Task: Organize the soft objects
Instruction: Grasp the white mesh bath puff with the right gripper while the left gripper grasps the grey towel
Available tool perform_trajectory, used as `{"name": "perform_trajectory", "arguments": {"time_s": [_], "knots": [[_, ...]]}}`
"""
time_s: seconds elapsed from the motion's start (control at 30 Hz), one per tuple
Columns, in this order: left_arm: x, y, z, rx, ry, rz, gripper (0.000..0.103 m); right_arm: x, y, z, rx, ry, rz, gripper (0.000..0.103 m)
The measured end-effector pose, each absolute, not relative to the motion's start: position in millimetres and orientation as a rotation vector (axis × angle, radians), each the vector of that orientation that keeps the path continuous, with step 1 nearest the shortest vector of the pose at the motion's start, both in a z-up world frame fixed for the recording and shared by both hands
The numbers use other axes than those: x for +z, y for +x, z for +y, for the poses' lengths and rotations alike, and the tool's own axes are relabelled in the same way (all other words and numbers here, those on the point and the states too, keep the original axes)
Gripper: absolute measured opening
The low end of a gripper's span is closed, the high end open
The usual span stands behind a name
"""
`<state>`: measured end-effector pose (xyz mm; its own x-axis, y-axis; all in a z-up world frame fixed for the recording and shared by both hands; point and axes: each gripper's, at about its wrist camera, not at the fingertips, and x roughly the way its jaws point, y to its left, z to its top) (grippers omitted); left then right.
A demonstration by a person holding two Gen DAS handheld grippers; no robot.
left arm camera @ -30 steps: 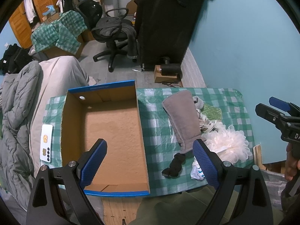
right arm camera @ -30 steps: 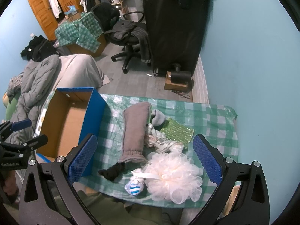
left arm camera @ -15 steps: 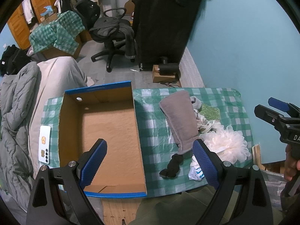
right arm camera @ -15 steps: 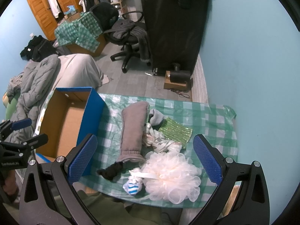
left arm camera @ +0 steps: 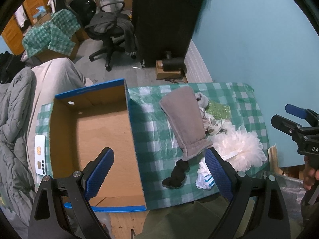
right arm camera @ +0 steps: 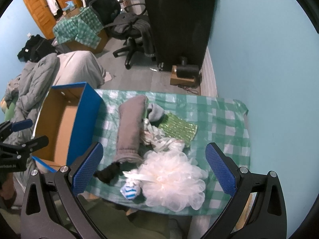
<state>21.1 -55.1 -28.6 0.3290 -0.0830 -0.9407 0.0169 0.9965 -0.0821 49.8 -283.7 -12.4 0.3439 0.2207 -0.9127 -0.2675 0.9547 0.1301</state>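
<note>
An empty blue cardboard box stands on the left of a green checked table. Right of it lie a grey sleeve-like cloth, a black sock, a white and blue sock, a pale bath pouf, a green sparkly cloth and crumpled light fabric. My left gripper is open and empty, high above the box's near right edge. My right gripper is open and empty, high above the pouf and black sock; the box lies to its left.
A white phone lies left of the box. A grey duvet is piled at the left. A teal wall borders the table's right side. An office chair and a black cabinet stand beyond.
Both grippers have risen slightly, so the table looks a little smaller and farther. Nothing on the table has moved, and both stay open.
</note>
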Motion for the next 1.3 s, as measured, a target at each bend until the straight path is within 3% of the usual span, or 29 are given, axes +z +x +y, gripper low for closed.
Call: {"name": "perform_trajectory", "arguments": {"time_s": [0.7,1.3], "knots": [[-105,41,-93,-0.136,0.015,1.388,0.094,-100,44,-316,0.352,0.014,1.366,0.101],[-152,42,-114,-0.161,0.077,1.458,0.094,-186,42,-302,0.350,-0.116,1.523,0.101]]}}
